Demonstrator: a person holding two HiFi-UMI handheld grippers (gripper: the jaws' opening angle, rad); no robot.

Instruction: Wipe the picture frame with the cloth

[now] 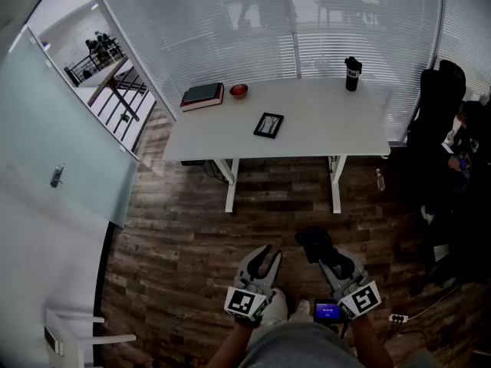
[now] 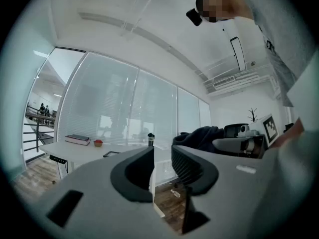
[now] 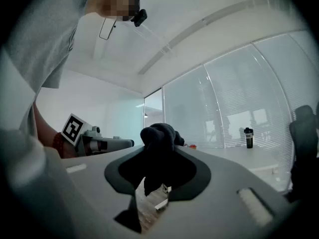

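Observation:
The black picture frame (image 1: 268, 125) lies flat on the white table (image 1: 322, 133), far ahead of both grippers; it shows small in the left gripper view (image 2: 110, 154). A dark cloth (image 1: 313, 241) is bunched between the jaws of my right gripper (image 1: 326, 261), which is shut on it; the cloth (image 3: 159, 143) fills the right gripper (image 3: 159, 158) view's jaw gap. My left gripper (image 1: 266, 253) is shut with nothing in it (image 2: 162, 158). Both are held level over the wooden floor, close to the person's body, side by side.
On the table stand a book (image 1: 202, 95), a red bowl (image 1: 238, 90) and a black bottle (image 1: 352, 73). A person sits in a dark chair (image 1: 449, 121) at the right. Blinds line the wall behind, and a glass partition (image 1: 54, 167) runs along the left.

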